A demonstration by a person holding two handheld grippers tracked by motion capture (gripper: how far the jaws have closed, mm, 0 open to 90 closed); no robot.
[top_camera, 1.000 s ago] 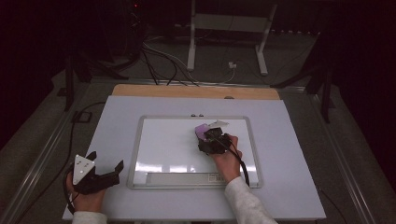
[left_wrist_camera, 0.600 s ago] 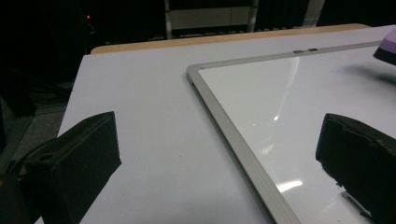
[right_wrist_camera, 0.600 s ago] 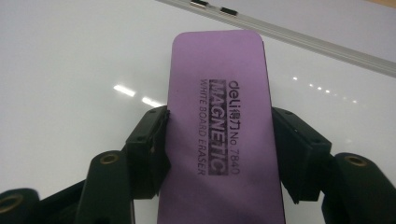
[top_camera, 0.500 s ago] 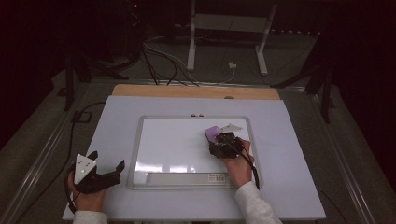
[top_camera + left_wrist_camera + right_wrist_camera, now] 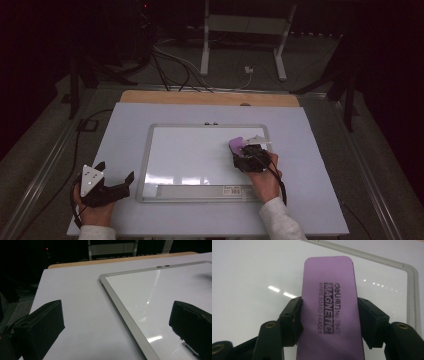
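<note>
At about eight o'clock on the pale lilac-white rectangular table sheet (image 5: pixel 125 125), near its front left corner, the left gripper (image 5: pixel 116 181) sits in the person's left hand (image 5: pixel 92 212), a grey three-cornered plate on top and a cable trailing off to the side. Its two black jaws stand wide apart with nothing between them. In the left gripper view one jaw rises over the bare table sheet and the other over the glossy face of the white rectangular whiteboard with a silver metal frame (image 5: pixel 126 315) — the frame's left rail runs up between the two.

The whiteboard (image 5: pixel 150 165) lies flat at the centre of the sheet, its long side running from nine to three o'clock, with a pale strip bearing a small label along its front edge. Beyond the sheet, at twelve o'clock, a band of light wooden tabletop (image 5: pixel 200 97) shows.

At about three o'clock on the board, just inside its right rail, the right gripper (image 5: pixel 243 151) is held in the person's right hand (image 5: pixel 264 177), a white sleeve behind it. Its jaws are closed on the long sides of a purple oblong magnetic whiteboard eraser (image 5: pixel 329 297) — printed "deli MAGNETIC WHITE BOARD ERASER No. 7840". The eraser (image 5: pixel 237 144) points toward twelve o'clock over the white surface, near the board's far right corner; whether it touches the board cannot be told.
</note>
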